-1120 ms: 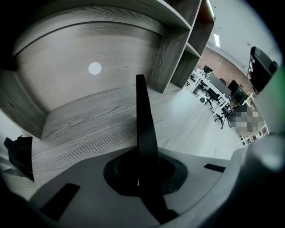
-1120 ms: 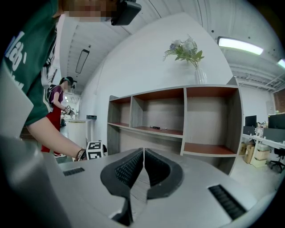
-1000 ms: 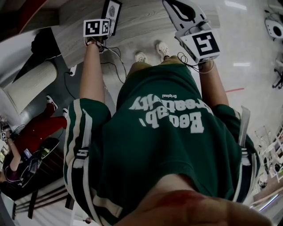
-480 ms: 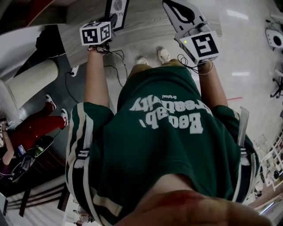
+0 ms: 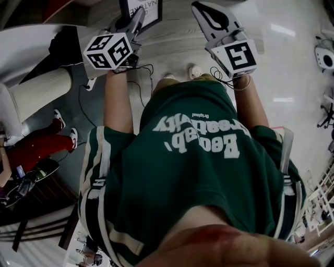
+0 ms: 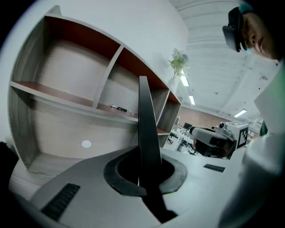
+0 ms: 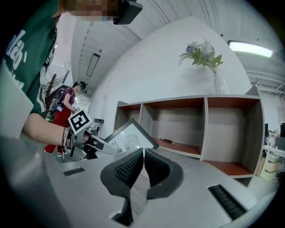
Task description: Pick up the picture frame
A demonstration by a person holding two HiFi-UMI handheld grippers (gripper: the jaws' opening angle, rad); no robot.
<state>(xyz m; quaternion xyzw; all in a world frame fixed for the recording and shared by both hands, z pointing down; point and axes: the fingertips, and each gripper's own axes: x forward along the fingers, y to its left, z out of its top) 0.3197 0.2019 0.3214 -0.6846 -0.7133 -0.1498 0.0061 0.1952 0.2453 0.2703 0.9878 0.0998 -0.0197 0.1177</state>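
The black picture frame [image 6: 146, 120] stands edge-on between my left gripper's [image 6: 143, 165] jaws, which are shut on its lower edge. From the right gripper view its white face with a fingerprint print [image 7: 132, 139] shows, tilted, held up by the left gripper [image 7: 111, 149] in front of the shelves. In the head view the frame [image 5: 142, 7] is at the top edge, above the left gripper [image 5: 136, 20]. My right gripper [image 7: 143, 153] is shut with nothing between its pads; it hovers level to the right [image 5: 209, 13], apart from the frame.
A wooden shelf unit [image 7: 191, 129] with open compartments stands ahead, a vase of flowers [image 7: 205, 55] on top. The pale wooden top [image 5: 172, 31] lies under both grippers. Cables [image 5: 138, 83] trail on the floor. A seated person in red [image 5: 36, 151] is at the left.
My left gripper has risen with the picture frame in it and tilted towards level; its marker cube looms larger. The right gripper has barely shifted.
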